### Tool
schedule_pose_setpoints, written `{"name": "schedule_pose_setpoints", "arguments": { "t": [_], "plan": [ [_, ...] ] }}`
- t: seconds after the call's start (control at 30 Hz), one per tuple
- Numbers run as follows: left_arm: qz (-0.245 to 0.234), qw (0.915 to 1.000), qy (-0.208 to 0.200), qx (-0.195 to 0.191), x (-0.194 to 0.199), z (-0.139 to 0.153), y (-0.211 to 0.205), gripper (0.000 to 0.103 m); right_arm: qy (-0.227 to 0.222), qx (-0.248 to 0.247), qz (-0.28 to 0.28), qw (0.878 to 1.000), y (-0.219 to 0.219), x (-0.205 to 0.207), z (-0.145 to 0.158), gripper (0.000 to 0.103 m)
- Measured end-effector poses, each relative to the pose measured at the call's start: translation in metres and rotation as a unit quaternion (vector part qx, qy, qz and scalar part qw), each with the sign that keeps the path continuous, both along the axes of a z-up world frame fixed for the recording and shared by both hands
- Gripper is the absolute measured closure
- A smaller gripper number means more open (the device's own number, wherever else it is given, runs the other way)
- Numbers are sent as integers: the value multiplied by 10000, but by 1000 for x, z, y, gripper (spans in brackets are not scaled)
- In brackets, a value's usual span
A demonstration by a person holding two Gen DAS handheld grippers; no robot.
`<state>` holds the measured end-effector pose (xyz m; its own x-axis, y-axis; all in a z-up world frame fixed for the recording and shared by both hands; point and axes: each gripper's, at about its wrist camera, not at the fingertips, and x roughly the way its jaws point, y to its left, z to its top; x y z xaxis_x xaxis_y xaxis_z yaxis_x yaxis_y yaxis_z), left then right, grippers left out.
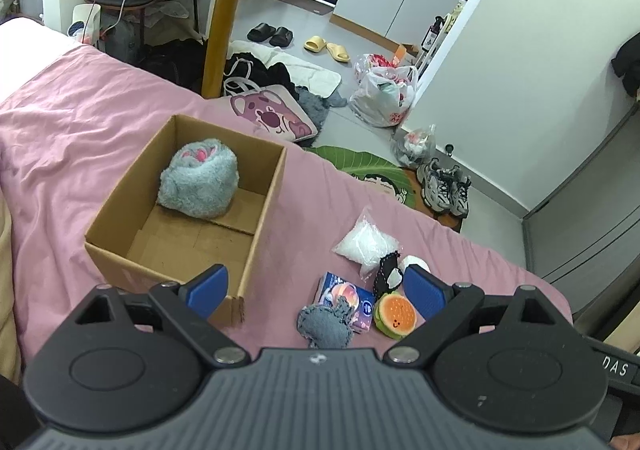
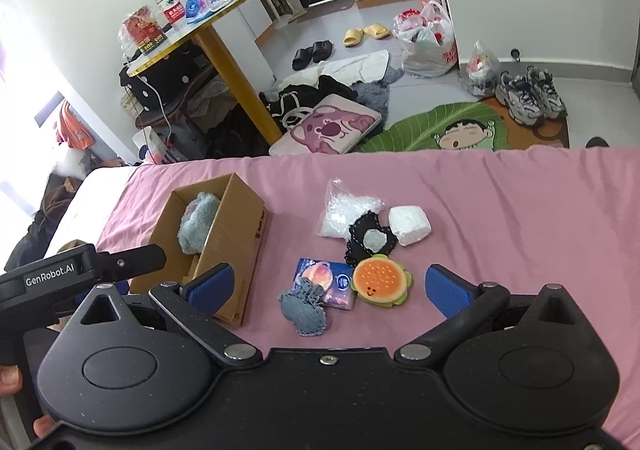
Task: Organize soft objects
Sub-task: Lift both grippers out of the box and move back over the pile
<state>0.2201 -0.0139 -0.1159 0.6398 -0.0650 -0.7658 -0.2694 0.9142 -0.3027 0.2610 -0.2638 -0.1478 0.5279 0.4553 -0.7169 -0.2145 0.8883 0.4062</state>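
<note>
We see a pink bedsheet (image 2: 500,210) over the bed; past its far edge is a cluttered grey floor with a green cartoon rug (image 2: 452,128), sneakers (image 2: 530,96), plastic bags (image 2: 428,38) and a yellow-legged table (image 2: 224,10). Left gripper (image 1: 318,292) hangs over the sheet, jaws wide apart, nothing between them. Ahead-left of it sits an open cardboard box (image 1: 256,218) with a fluffy grey plush (image 1: 198,180) inside. Just ahead between its fingers lie a denim patch (image 1: 324,324), a blue packet (image 1: 352,300) and a burger plush (image 1: 394,314); beyond, a black-and-white piece (image 1: 386,272) and a clear bag of white filling (image 1: 366,242). Right gripper (image 2: 328,286) also hovers, jaws spread, empty, same pile ahead, white wad (image 2: 408,226) ahead-right. The left gripper's body shows at its left, touching nothing.
</note>
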Motion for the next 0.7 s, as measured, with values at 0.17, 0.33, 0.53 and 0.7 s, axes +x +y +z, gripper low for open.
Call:
{"name": "schedule_pose_setpoints", "arguments": {
  "t": [0.17,0.33,0.53,0.7],
  "plan": [
    [-19,9999,129,25,3,-11,-13,9,159,155,-74,9997,-9,3,-15,0],
    [-133,9997,202,89,8,-31,-25,9,390,325,-196,9985,-21,10,-32,0],
    [-366,9976,424,410,18,-55,-39,10,621,445,-324,9966,-28,22,-52,0],
    [-382,9968,571,416,25,-76,-43,11,779,497,-441,9947,-33,33,-69,0]
  ]
}}
